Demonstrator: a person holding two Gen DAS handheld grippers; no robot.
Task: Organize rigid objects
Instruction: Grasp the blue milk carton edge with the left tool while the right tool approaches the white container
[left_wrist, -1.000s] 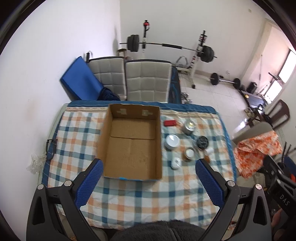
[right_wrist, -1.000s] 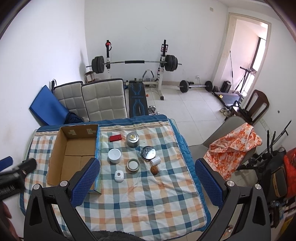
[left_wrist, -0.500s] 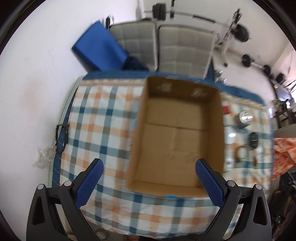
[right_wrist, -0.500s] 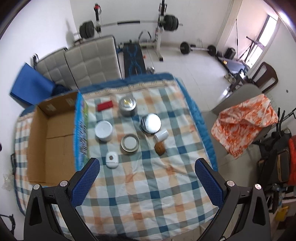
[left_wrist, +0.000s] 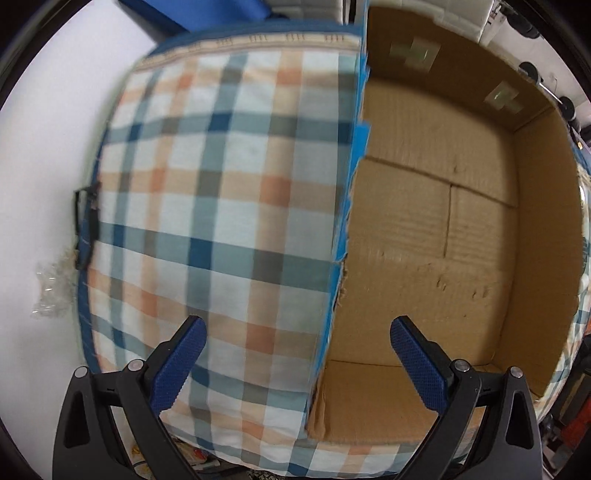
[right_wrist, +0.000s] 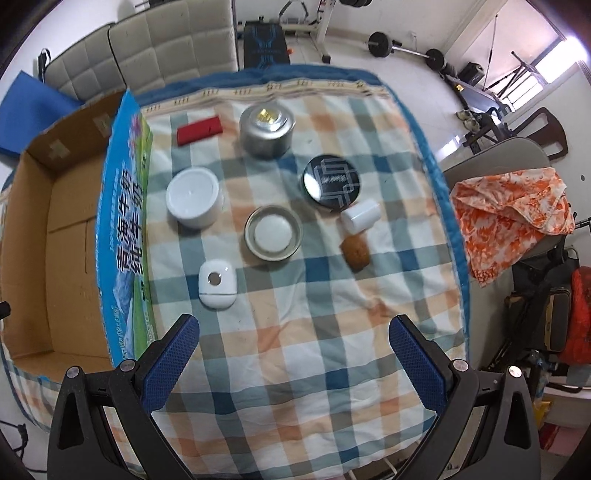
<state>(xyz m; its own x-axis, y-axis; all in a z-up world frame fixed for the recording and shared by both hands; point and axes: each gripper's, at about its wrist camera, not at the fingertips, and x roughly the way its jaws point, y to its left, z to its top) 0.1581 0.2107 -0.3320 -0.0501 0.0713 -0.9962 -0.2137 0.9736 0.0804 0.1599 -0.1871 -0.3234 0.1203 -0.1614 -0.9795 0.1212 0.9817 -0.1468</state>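
Observation:
An empty open cardboard box (left_wrist: 436, 229) sits on the checked tablecloth (left_wrist: 221, 206); my open left gripper (left_wrist: 299, 354) straddles its left wall from above. The box also shows at left in the right wrist view (right_wrist: 48, 236). My open, empty right gripper (right_wrist: 291, 350) hovers over the cloth in front of the loose objects: a red case (right_wrist: 198, 130), a metal tin (right_wrist: 266, 130), a white jar (right_wrist: 193, 196), a black round compact (right_wrist: 331, 181), a metal lid dish (right_wrist: 273, 232), a small white cylinder (right_wrist: 360, 216), a brown piece (right_wrist: 355, 252), a white oval device (right_wrist: 217, 283).
An orange patterned cloth (right_wrist: 509, 214) lies on a chair right of the table. Padded grey chairs (right_wrist: 147, 55) and gym weights (right_wrist: 406, 48) stand behind. A white wall (left_wrist: 40, 184) runs along the table's left edge (left_wrist: 88, 236).
Both grippers have dropped closer to the table. The left moved left and down over the box's left wall. The right moved down toward the group of objects. Both stayed open.

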